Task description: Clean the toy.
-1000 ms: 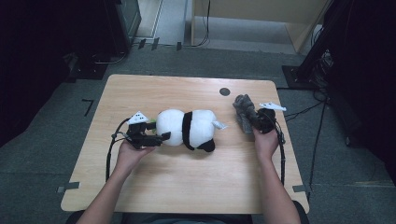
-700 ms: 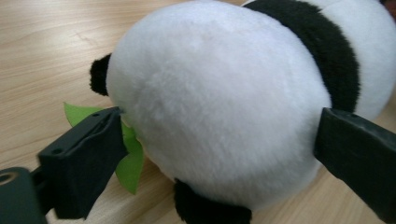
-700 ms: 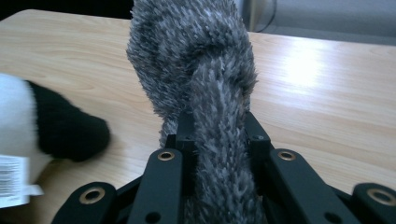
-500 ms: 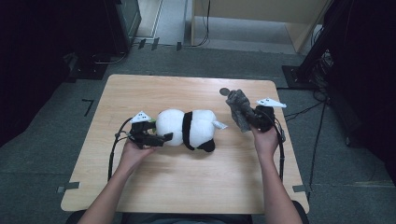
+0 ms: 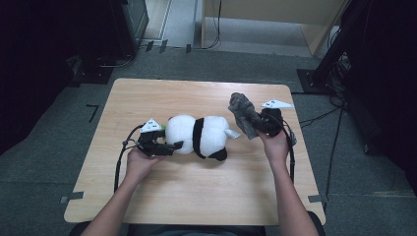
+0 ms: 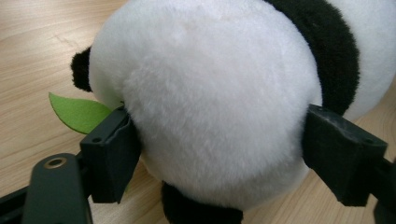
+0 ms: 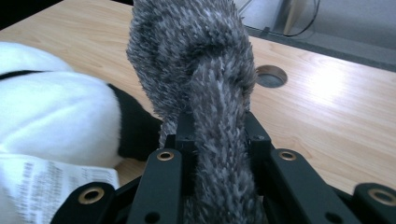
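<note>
You are seated at a bare wooden table (image 5: 196, 196) in what looks like a lab or recording studio: grey carpet tiles (image 5: 44, 167) marked with tape, black equipment stands (image 5: 339, 39) and tangled cables (image 5: 339, 69) beyond the table's far right corner, dark curtained surroundings, and a pale wooden cabinet (image 5: 275, 19) past the far edge.

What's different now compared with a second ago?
The right tool, shut on the grey furry toy, has lifted it off the table and tipped it upright. The left tool sits in the same place around the panda plush; its jaws have just been closing on the panda's white head. The panda has not moved.
</note>
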`<act>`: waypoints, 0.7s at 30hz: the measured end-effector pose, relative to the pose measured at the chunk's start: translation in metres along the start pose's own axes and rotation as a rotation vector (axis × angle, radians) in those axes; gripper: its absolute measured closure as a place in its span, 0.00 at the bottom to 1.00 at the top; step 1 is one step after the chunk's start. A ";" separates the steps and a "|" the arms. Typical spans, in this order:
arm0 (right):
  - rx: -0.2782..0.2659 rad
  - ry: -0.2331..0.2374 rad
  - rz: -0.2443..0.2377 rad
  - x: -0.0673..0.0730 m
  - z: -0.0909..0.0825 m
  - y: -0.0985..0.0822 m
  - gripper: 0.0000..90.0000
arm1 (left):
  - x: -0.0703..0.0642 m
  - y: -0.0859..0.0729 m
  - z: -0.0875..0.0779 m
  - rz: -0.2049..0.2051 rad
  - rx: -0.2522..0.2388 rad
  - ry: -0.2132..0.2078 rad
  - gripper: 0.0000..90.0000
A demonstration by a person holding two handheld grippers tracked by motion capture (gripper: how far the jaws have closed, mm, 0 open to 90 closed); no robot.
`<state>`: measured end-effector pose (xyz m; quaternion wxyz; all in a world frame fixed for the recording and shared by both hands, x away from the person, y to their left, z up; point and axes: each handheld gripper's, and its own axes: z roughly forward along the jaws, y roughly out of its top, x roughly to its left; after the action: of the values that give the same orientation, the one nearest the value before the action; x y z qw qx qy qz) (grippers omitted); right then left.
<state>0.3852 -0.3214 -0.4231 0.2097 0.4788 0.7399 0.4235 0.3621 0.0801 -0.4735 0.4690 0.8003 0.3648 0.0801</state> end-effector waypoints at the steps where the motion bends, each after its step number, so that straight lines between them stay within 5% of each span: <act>1: 0.004 0.004 -0.008 0.002 -0.001 0.003 0.83 | -0.001 0.000 0.000 0.000 0.000 0.005 0.23; 12: -0.035 0.068 -0.040 0.023 -0.014 0.033 0.83 | -0.007 -0.009 -0.005 -0.005 -0.023 0.024 0.35; 21: 0.000 0.125 -0.143 0.058 -0.014 0.068 0.83 | -0.012 -0.013 -0.010 -0.008 -0.026 0.037 0.37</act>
<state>0.3849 -0.2633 -0.3530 0.1928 0.3973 0.7839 0.4364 0.3419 0.0827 -0.4759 0.4729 0.7911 0.3755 0.0978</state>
